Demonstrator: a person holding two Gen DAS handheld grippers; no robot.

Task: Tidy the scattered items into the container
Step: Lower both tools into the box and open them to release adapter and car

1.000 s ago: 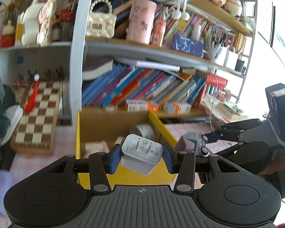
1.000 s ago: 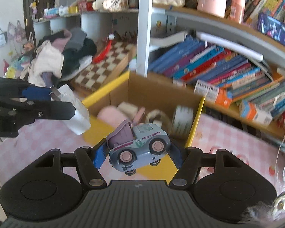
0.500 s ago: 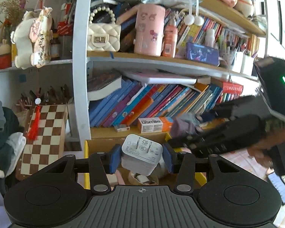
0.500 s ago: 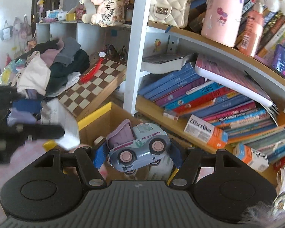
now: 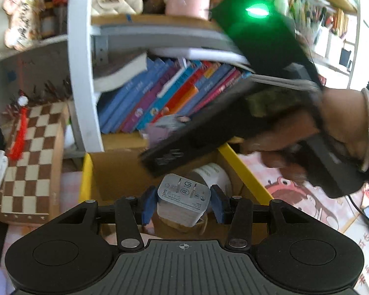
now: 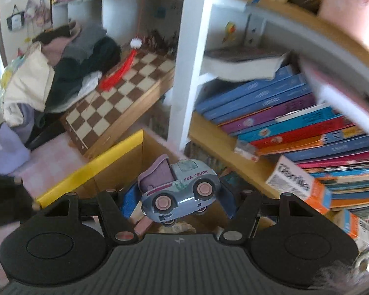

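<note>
Yellow-rimmed cardboard box [image 5: 243, 169] already holds several items; above it, white charger [image 5: 183, 202] and grey-purple toy truck [image 6: 178, 190] are gripped in the left tongs [image 5: 183, 205] and right tongs [image 6: 177, 196], unreleased.

Right gripper [image 6: 177, 196] jaws clamp toy truck [image 6: 179, 191] above cardboard box [image 6: 105, 167].

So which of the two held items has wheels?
The toy truck, clamped in the right gripper. The left gripper holds a white charger, a plain block with prongs.

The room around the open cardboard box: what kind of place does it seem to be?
Probably a lived-in home room or child's study: a white-framed shelf crammed with colourful books, a brown-and-cream wooden chessboard and a heap of clothes.
</note>
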